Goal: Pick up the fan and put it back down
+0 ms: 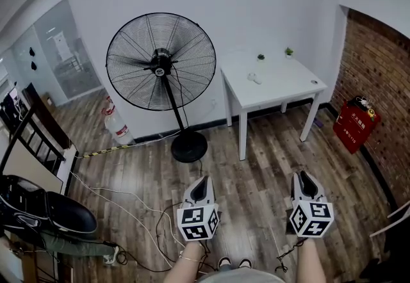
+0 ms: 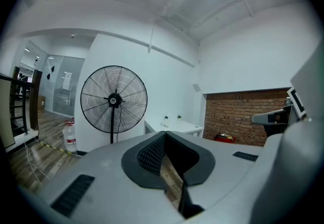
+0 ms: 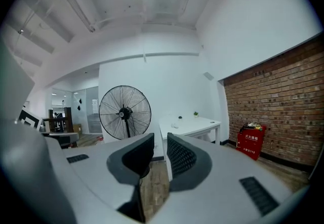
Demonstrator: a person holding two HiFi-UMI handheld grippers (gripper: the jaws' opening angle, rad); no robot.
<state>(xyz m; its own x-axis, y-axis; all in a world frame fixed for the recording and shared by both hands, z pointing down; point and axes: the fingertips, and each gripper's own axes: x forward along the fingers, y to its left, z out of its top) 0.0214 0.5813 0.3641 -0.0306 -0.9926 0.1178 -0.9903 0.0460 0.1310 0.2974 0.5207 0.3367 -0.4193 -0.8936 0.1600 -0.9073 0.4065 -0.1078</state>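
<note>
Black pedestal fan (image 1: 160,64) stands upright on the wood floor (image 1: 256,179) by the white wall, nothing touching it; white table (image 1: 282,83) sits just R of fan, red box (image 1: 355,125) well R of fan at the brick wall. Both grippers hang well short of fan, nearer the person: L gripper (image 1: 201,184) approx in line w/ fan's base, its 2 jaws tip to tip w/ nothing btwn; R gripper (image 1: 303,176) off to fan's R, jaws slightly apart, gripping nothing. Bottle (image 1: 115,123) stands just L of fan's base.
</note>
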